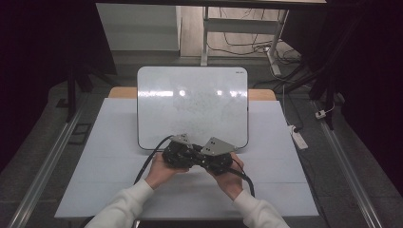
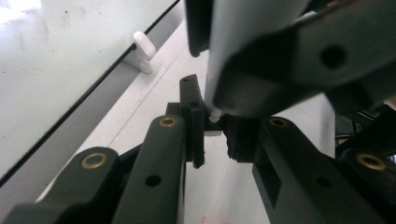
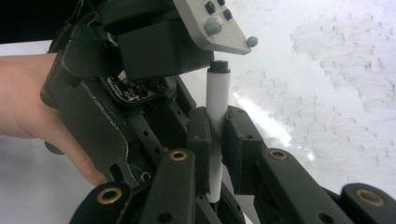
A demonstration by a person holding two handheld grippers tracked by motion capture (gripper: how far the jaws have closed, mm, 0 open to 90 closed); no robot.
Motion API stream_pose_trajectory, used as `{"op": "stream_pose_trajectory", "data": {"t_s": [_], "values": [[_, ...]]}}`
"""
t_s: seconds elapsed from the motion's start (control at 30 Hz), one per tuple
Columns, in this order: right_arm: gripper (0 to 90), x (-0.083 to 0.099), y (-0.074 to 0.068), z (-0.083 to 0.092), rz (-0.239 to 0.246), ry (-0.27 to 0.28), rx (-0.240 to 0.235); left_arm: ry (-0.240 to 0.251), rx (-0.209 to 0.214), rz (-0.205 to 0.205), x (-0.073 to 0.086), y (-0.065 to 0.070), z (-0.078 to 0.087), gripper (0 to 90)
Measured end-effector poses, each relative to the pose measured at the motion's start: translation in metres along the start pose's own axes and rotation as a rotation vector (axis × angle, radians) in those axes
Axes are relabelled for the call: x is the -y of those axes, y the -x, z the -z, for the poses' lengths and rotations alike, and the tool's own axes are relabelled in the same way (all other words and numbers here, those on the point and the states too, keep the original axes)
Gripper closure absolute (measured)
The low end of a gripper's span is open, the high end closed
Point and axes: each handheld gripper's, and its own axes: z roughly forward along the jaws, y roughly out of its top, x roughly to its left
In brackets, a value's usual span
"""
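The right tool [image 3: 215,122] is clenched on the white barrel of a marker [image 3: 218,91]. The barrel stands up between the pads, with a black end showing above them. The left tool [image 2: 215,131] is also clenched. In the left gripper view a small white piece sits pinched between its pads, most likely the marker's other end or its cap, though too little of it shows to be sure.

Seen from above, the left tool [image 1: 177,153] and right tool [image 1: 216,156] meet nose to nose. They are above the middle of the surface [image 1: 109,166], just in front of the whiteboard's near edge.

This looks like the moment for pulling the marker apart. It should go best if both grips stay firm and the hands draw away from each other straight along the barrel. A bend or a twist could let the smooth barrel slide in the pads. The pull is better kept low and clear of the board, so that a sudden release does not knock into it.

The whiteboard [image 1: 192,102] lies from the middle towards the far edge of the surface. It is glossy, with faint smears of wiped ink, and a small white clip [image 2: 142,49] sits at its rim.

The floor around the surface is grey. Metal rails [image 1: 52,156] run along both sides, and a white power strip [image 1: 299,137] lies off the right edge. Behind it stands a desk frame with loose cables [image 1: 242,45].
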Motion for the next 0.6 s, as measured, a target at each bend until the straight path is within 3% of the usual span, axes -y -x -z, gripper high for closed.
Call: {"op": "stream_pose_trajectory", "data": {"t_s": [0.07, 0.1, 0.17, 0.3, 0.47, 0.6], "values": [[80.5, 0.000, 0.001, 0.001, -0.006, 0.009, 0.001, 0.012, -0.013, -0.005, 0.001, 0.000, 0.001, 75.2], [80.5, 0.000, 0.002, 0.002, 0.000, 0.015, 0.011, 0.017, -0.022, -0.005, 0.001, 0.001, 0.002, 69.3], [80.5, -0.001, 0.005, 0.007, -0.003, 0.034, 0.029, 0.025, -0.066, -0.018, 0.002, 0.004, 0.005, 55.5], [80.5, -0.006, 0.022, 0.020, -0.045, 0.071, 0.067, 0.057, -0.172, -0.050, 0.010, 0.013, 0.022, 39.9], [80.5, -0.014, 0.054, 0.037, -0.115, 0.107, 0.138, 0.077, -0.294, -0.065, 0.035, 0.018, 0.053, 32.7], [80.5, -0.026, 0.086, 0.043, -0.169, 0.114, 0.188, 0.067, -0.363, -0.051, 0.063, 0.018, 0.075, 31.9]]}}
